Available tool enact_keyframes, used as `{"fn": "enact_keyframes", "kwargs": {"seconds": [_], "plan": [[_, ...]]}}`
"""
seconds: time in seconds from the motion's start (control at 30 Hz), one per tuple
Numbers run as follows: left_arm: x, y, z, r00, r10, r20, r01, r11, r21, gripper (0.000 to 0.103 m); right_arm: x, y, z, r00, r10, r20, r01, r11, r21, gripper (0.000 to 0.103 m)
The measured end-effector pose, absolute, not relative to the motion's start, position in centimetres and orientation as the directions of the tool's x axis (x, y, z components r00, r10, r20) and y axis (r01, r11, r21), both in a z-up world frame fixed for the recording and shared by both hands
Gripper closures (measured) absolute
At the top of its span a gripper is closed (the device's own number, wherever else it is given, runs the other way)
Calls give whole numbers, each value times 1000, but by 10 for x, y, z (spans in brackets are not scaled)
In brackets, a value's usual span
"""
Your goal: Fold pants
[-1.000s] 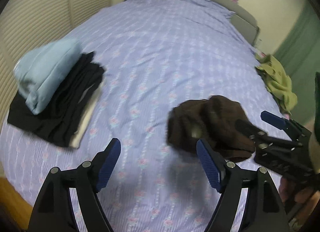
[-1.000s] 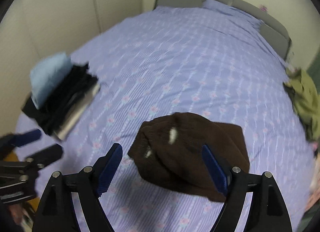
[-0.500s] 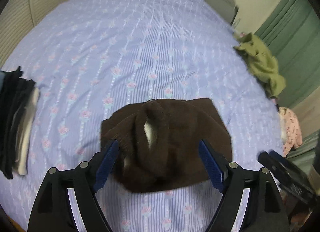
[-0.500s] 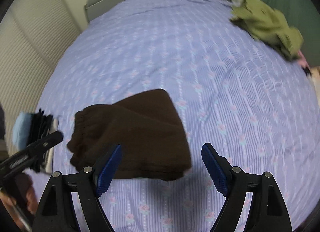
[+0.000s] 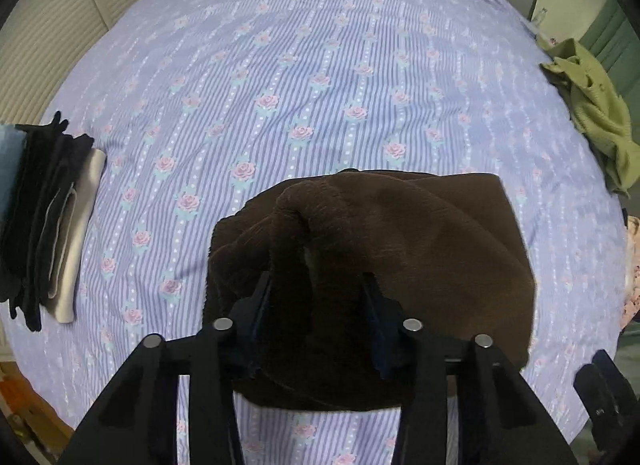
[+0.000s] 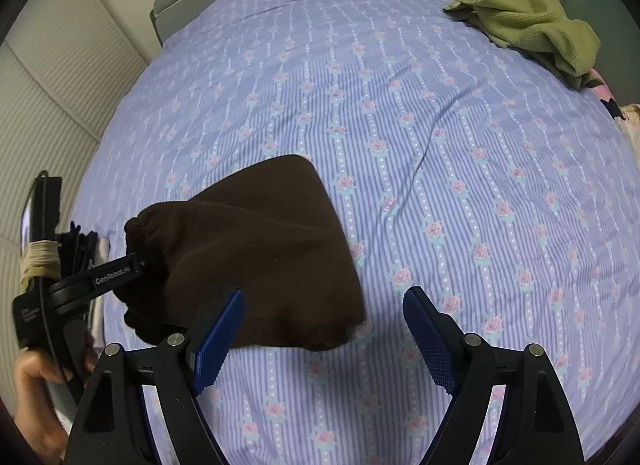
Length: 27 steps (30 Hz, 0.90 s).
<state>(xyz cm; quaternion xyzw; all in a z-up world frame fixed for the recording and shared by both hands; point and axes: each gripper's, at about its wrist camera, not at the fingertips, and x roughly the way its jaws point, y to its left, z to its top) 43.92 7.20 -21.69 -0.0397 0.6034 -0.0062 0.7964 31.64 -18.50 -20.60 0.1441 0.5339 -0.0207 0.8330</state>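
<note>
Folded dark brown fleece pants [image 5: 420, 233] lie near the front edge of the lilac flowered bed [image 5: 320, 65]. My left gripper [image 5: 316, 297] points steeply down onto their left part. Its jaws are closing, and a raised ridge of brown fabric is pinched between the blue pads [image 5: 262, 297]. In the right wrist view the same pants [image 6: 260, 233] lie left of centre, with the left gripper [image 6: 136, 263] dug into the gathered waistband end. My right gripper [image 6: 320, 329] stands open above the sheet by the pants' near right corner, with nothing between its fingers.
A stack of folded dark, cream and light blue clothes [image 5: 44, 217] sits at the bed's left edge. A crumpled green garment [image 6: 528, 21] lies at the right edge, a pink patterned one [image 5: 632, 265] beside it. A hand [image 6: 36, 385] holds the left gripper's handle.
The left gripper came down over the brown pants and its jaws closed in on a fold of the fabric. The right gripper rolled and moved toward the pants' right corner, still open.
</note>
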Motion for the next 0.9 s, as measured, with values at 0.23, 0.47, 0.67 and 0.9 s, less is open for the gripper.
{"fn": "enact_keyframes", "kwargs": {"seconds": [0.23,0.47,0.67,0.9], "plan": [[385,119,-175,392,-205,-897,-107,958,-266,58,308,-176,-205,428,147,-892,145,963,229,21],[378,177,-237,326,-313,-892,-336,844,-419,35,307,-158,-207,409,151,-900,108,971,213,21],[384,164,-230,320,-312,-895,-270,875,-402,36,307,-142,-207,408,152,-900,53,980,190,21],[387,143,-201,386,-277,-880,-135,927,-351,16,317,-153,-208,412,138,-901,91,977,192,21]]}}
